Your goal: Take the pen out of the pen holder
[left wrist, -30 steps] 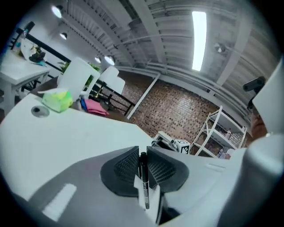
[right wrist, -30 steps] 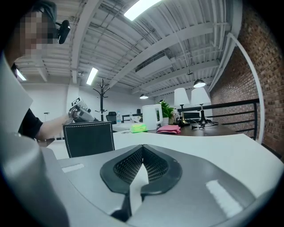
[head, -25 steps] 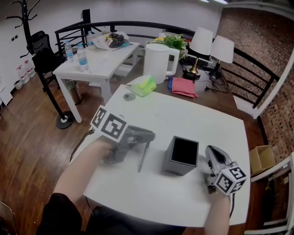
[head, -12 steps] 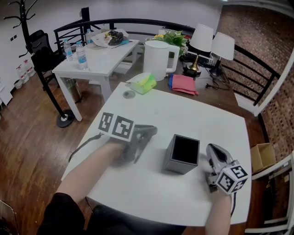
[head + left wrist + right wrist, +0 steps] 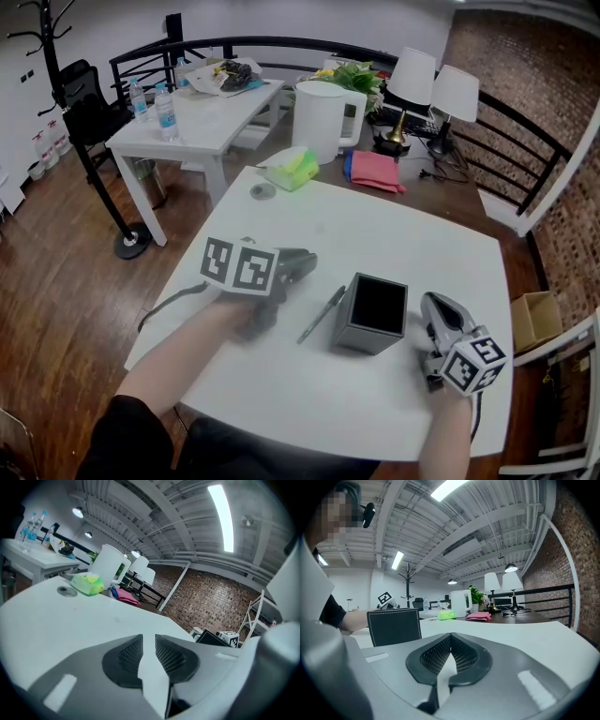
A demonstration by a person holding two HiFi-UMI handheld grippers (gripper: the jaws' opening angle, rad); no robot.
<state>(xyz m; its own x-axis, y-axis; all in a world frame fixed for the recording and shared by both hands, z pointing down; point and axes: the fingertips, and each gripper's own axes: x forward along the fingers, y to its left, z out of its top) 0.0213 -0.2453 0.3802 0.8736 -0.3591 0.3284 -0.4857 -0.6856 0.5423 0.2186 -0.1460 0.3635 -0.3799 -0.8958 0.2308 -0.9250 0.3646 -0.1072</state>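
The pen (image 5: 322, 314) is seen lying on the table (image 5: 375, 234) just beside the pen holder (image 5: 361, 339), so removal is judged done. The left gripper (image 5: 149, 644) is held parted and empty, the right gripper (image 5: 450, 641) closed on nothing.

My counter (image 5: 375, 234) smooth matt white, pen holder (image 5: 393, 626) black leather-look with pale stitching, my left fingers (image 5: 129, 656) faced in dark ribbed rubber, floor (image 5: 66, 272) glossy wood, cloth (image 5: 375, 175) soft pink

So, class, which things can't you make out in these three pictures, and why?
Inside of the pen holder: head view, its floor is lost in shadow.
The pen: right gripper view, hidden behind the pen holder's wall.
Labels on the water bottles: head view, too small to read.
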